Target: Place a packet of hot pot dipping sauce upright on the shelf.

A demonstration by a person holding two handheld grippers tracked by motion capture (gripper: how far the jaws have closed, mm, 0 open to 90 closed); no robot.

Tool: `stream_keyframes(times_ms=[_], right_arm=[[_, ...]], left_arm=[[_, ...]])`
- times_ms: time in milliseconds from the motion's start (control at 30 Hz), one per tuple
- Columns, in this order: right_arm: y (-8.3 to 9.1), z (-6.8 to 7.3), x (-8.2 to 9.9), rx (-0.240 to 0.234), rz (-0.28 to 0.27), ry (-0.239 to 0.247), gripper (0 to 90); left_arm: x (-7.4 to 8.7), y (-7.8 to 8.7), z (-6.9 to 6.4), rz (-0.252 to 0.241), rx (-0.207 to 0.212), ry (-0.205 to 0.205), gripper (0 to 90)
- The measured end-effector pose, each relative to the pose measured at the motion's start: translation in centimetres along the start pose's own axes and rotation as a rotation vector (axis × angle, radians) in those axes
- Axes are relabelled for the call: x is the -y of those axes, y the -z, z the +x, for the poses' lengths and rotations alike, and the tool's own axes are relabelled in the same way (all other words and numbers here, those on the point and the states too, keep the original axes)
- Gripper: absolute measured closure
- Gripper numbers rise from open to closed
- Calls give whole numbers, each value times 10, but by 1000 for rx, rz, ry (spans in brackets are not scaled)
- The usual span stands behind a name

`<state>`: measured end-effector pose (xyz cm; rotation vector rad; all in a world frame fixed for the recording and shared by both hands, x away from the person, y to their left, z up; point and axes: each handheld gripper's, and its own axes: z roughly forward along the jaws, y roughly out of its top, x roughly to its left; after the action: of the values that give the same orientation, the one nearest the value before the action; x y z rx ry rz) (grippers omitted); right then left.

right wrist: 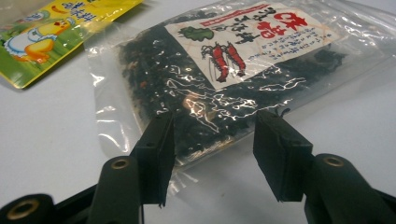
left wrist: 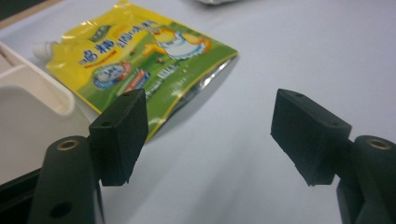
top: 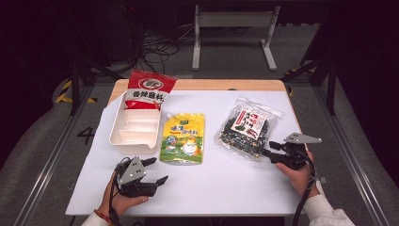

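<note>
Yellow-green pouch, clear bag w/ dark seaweed, red packet, white tray

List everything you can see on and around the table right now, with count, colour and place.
Red snack bag: one, red and white, far left, leaning on the tray's far end.
Tray: one, white, divided, left side.
Spout pouch: one, yellow and green, flat at centre beside the tray.
Seaweed bag: one, clear with dark contents and a red-and-white label, right side.
Table cover: one, white, over a wooden table.
Frame stand: one, grey, on the floor beyond.
Left gripper: black, near left, jaws open, empty.
Right gripper: black, jaws open, straddling the seaweed bag's near edge.
</note>
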<state>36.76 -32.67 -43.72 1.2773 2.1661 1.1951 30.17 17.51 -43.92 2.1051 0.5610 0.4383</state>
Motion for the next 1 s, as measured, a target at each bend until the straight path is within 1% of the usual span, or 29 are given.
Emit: stream_keyframes(times_ms=[33, 67, 133, 167, 267, 300, 367, 467, 600, 633, 667, 733, 767, 800, 833, 900, 933, 967, 1000], right_arm=[[0, 0, 0, 0, 0, 0, 471], [-3, -2, 0, 5, 10, -3, 453], [-8, -4, 1, -7, 39, -34, 414], [-9, -4, 2, -9, 43, -35, 405], [-11, -2, 4, -43, 59, -39, 369], [-12, 0, 6, -49, 74, -33, 356], [-13, 1, 6, -50, 82, -31, 349], [-16, 4, 8, -49, 101, -23, 351], [-13, 7, 9, -55, 105, -33, 375], [-12, 9, 9, -47, 102, -24, 378], [-9, 12, 9, -41, 95, -1, 380], [-3, 17, 8, -46, 71, 47, 395], [-1, 19, 8, -52, 60, 52, 404], [1, 21, 8, -70, 50, 58, 422], [4, 24, 8, -92, 44, 68, 423], [3, 30, 9, -107, 61, 88, 425], [1, 33, 10, -105, 78, 121, 424], [1, 33, 10, -105, 78, 121, 424], [-1, 35, 11, -99, 88, 133, 427]], left_arm=[[0, 0, 0, 0, 0, 0, 277], [1, 0, -1, 4, 0, 2, 277], [2, 0, -2, 5, 9, 2, 275], [3, -1, -2, 14, 5, -1, 273], [3, 0, -1, 12, 7, -3, 272], [4, -1, -1, 12, 4, -1, 272], [5, -2, 0, 16, 8, 6, 271], [6, -5, 1, 31, 10, 4, 266], [6, -7, 0, 42, 19, 2, 267], [6, -8, 0, 44, 20, 3, 269], [6, -8, 0, 44, 23, 3, 270], [7, -8, 1, 43, 27, 10, 270], [7, -8, 1, 41, 28, 11, 270], [7, -9, 2, 37, 36, 16, 270], [7, -9, 3, 39, 35, 20, 268], [6, -11, 4, 34, 41, 22, 266], [6, -11, 5, 35, 45, 26, 265], [6, -12, 5, 36, 47, 24, 265], [5, -13, 5, 38, 51, 19, 265]])
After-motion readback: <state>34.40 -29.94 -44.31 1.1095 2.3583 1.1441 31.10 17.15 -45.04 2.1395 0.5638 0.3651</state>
